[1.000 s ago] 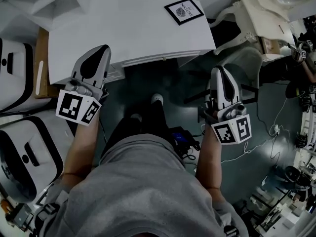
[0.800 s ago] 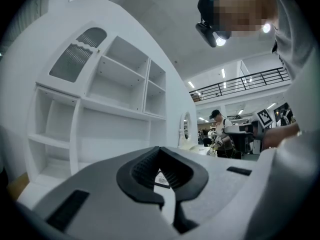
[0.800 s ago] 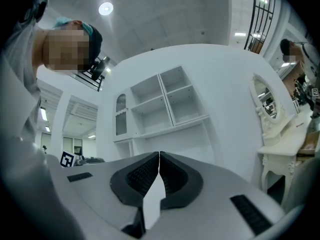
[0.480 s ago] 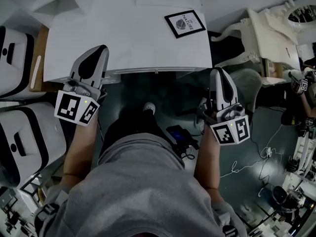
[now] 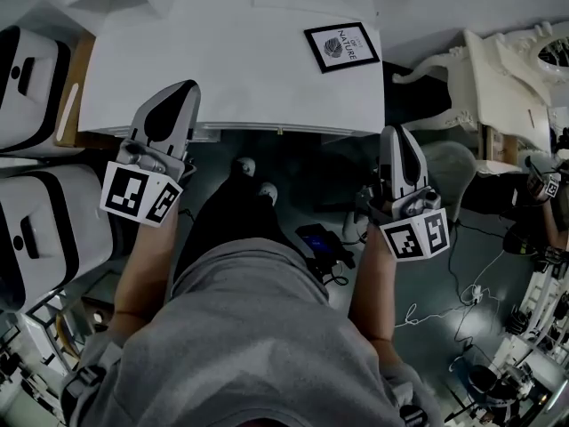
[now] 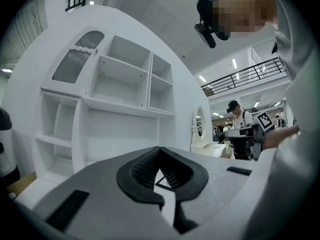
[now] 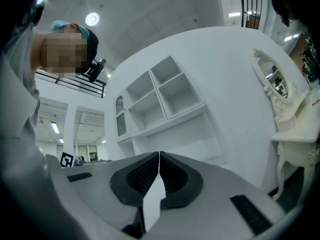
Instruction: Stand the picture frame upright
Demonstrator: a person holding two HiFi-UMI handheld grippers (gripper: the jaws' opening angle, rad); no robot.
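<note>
Head view: picture frame [image 5: 342,46] lies flat, face up, on the white desk [image 5: 222,69], close to the far right corner of the desk and a little turned against the desk edges. It looks nearly square, so I cannot tell a long axis. Left gripper [image 5: 176,100] is over the near edge of the desk, toward its left end. Right gripper [image 5: 399,142] is just off the near right corner of the desk, not yet above it. Both are well apart from the frame. The frame lies ahead of the right jaws and slightly to their left, so I judge the right hand is the nearer one to reach it.

Left gripper view: jaws are clenched, the tips meet, and nothing is held. Behind them stands a white shelf unit [image 6: 125,84].

Right gripper view: jaws are clenched too and empty. The frame is not seen here, only the shelf unit beyond the desk.
</note>
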